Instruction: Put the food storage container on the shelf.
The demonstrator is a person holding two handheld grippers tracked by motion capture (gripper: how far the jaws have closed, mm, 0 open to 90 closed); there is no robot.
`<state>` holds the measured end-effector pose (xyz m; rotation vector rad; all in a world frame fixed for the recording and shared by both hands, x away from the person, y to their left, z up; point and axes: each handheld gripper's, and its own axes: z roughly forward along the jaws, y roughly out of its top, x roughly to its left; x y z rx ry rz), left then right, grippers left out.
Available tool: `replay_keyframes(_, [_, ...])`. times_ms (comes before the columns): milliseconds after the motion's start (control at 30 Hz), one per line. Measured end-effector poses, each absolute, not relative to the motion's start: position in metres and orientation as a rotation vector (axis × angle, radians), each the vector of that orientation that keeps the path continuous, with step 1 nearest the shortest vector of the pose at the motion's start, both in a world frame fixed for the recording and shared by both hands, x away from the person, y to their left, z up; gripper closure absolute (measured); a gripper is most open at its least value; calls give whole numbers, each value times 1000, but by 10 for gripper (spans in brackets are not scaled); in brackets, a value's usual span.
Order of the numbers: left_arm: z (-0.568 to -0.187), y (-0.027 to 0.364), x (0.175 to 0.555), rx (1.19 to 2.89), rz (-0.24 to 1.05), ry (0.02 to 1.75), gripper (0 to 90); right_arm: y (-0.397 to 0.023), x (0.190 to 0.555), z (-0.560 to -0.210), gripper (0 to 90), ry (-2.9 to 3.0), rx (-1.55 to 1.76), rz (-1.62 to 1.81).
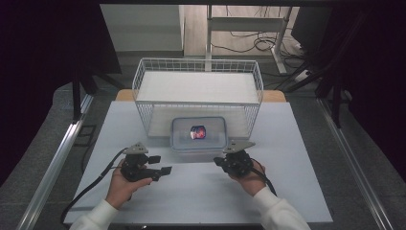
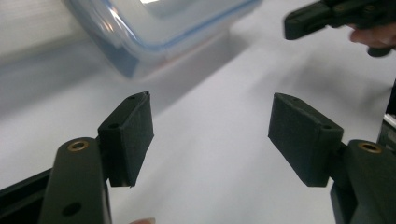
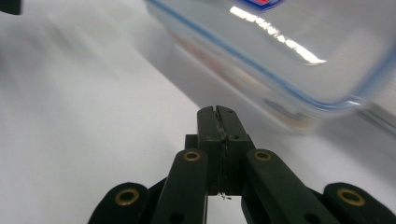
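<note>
In the high view, a white rectangular bench (image 1: 201, 191) filled the middle of the frame, and a white wire basket (image 1: 197, 81) stood on it toward the upper centre. Just in front of the basket, touching or nearly touching its near wall, sat a clear rectangular plastic container with a blue-rimmed lid (image 1: 198, 134), and a small red and dark label or item showed through the lid at its centre. The left hand-held gripper (image 1: 160, 165), black with a grey three-cornered plate on top, lay in the lower left of the frame, held by the person's left hand (image 1: 122, 184) in a white sleeve, with a black cable trailing toward the lower left corner. Its jaws stood released, wide apart over bare bench, as the left gripper view showed, with the container (image 2: 159, 28) blurred in the upper left of that frame and the other gripper at the upper right. The right hand-held gripper (image 1: 219, 160) sat in the lower centre-right of the high view, held by the right hand (image 1: 251, 179), its tip near the container's front right corner but apart from it. In the right gripper view its jaws were clenched together on nothing (image 3: 218, 114), pointing at the container's edge (image 3: 289, 60) in the upper right of the frame.
</note>
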<state>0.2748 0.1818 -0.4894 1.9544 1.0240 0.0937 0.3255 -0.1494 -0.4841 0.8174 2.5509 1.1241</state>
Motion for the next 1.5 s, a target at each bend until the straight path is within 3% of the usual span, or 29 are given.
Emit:
replay_keyframes(400, [-495, 179, 256, 2011, 108, 1005, 293, -95, 353, -510, 888, 2589, 792, 1025])
replay_keyframes(1100, [-494, 181, 254, 2016, 149, 993, 296, -82, 378, -497, 889, 2487, 927, 1052])
replay_keyframes(1500, [-495, 181, 255, 2026, 148, 992, 289, -88, 413, -493, 889, 2405, 1058, 1048])
